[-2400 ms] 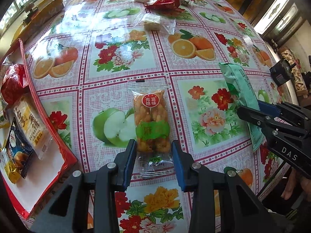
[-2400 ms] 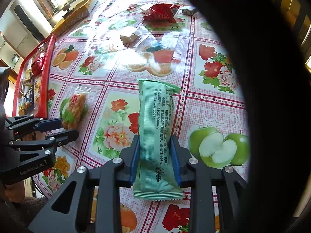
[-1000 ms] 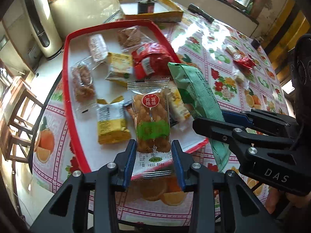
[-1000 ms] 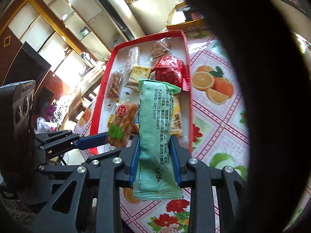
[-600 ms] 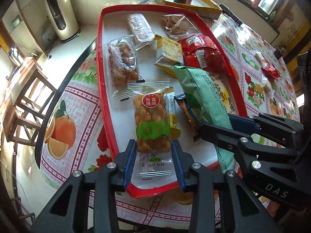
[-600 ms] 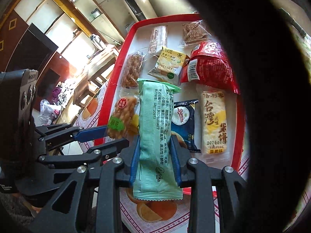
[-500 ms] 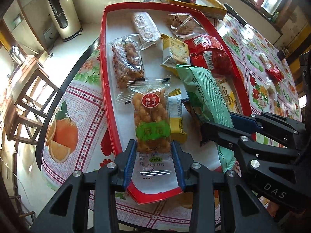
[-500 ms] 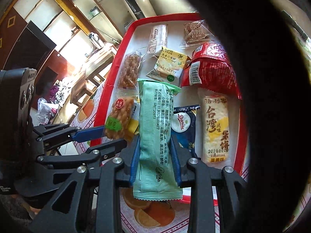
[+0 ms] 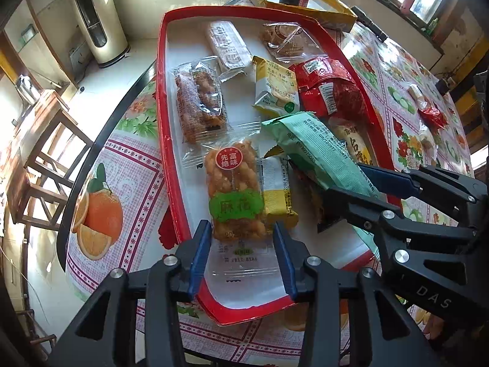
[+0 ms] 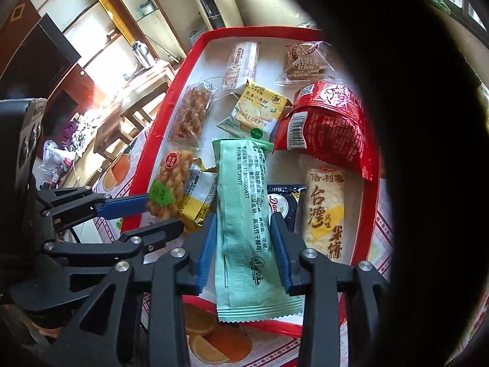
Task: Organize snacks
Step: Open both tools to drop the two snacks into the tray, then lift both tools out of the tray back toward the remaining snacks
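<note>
A clear packet of fried dough twists (image 9: 233, 189) lies at the near end of the red tray (image 9: 162, 98), partly on a yellow packet. My left gripper (image 9: 241, 238) straddles its lower end; its jaws are opening and the pads stand just off the wrapper. To the right, a long pale-green packet (image 10: 244, 202) rests over other snacks in the tray (image 10: 171, 113). My right gripper (image 10: 243, 229) is around it, jaws opening, with a thin gap on each side. Each gripper also shows in the other's view: the right gripper (image 9: 342, 183) and the left gripper (image 10: 163, 212).
The tray holds several more snacks: a red packet (image 9: 330, 91), a yellow cracker packet (image 9: 275, 88), a second dough-twist packet (image 9: 200, 104), a rice cracker (image 10: 325, 211). A yellow cardboard box (image 9: 305, 6) stands behind it. Loose snacks (image 9: 431, 113) lie on the flowered tablecloth. The table edge runs left, by a wooden stool (image 9: 45, 159).
Both grippers carried their packets from the tablecloth over to the tray and came down onto it. Both pairs of jaws have now widened, and the packets rest in the tray.
</note>
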The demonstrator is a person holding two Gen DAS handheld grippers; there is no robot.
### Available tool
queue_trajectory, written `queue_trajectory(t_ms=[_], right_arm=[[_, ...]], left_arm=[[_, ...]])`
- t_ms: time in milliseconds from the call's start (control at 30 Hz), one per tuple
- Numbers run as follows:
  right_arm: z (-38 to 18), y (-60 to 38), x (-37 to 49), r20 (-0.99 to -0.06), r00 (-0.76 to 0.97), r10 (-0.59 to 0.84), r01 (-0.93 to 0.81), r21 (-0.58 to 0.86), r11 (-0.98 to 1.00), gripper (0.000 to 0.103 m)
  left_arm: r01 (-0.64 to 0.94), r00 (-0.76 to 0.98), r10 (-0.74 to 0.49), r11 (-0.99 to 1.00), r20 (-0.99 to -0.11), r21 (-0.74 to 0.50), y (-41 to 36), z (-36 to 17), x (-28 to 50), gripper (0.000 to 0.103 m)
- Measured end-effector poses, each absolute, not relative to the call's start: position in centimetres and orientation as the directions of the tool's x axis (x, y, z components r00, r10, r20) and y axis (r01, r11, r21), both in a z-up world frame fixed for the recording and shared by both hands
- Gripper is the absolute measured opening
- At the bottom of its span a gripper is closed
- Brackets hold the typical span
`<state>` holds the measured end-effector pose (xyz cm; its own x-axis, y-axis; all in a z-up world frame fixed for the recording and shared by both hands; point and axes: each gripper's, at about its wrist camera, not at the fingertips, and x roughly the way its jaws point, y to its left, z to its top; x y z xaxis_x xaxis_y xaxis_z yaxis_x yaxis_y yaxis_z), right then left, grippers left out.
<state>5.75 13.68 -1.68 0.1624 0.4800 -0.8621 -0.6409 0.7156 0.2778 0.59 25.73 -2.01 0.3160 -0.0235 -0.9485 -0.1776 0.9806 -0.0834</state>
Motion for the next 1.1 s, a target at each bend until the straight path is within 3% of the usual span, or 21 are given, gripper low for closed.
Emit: queue_trajectory(t_ms=[133,267,567,800,1100], right_arm=[[-1.0,13.1,5.6,-0.857,0.173,0.485,-0.633,0.28,0.722,0.046],[-0.3,11.7,5.4,-0.845,0.18,0.503,-0.614,0.303,0.729,0.061],[0.5,7.7,3.9,-0.828,0.197,0.526,-0.584,0.332,0.741,0.065],[-0.3,1.0,3.9,-0.831,0.242,0.502,-0.476,0.349,0.807,0.065],[-3.4,-11.8,5.0,-0.874,0.295,0.387,-0.2,0.34,0.919,0.067]], left_arm=[[-0.176,0.336,0.009,0.983,-0.942,-0.053,25.1,-1.3,0.3,0.047],[-0.194,0.357,0.052,0.981,-0.933,-0.02,24.8,-0.4,0.0,0.052],[-0.206,0.409,0.065,0.978,-0.91,-0.024,23.2,1.5,-0.5,0.052],[-0.053,0.411,0.0,0.998,-0.912,-0.024,16.1,1.3,1.6,0.052],[0.151,0.354,-0.098,0.987,-0.93,-0.047,4.3,-0.3,9.6,0.052]])
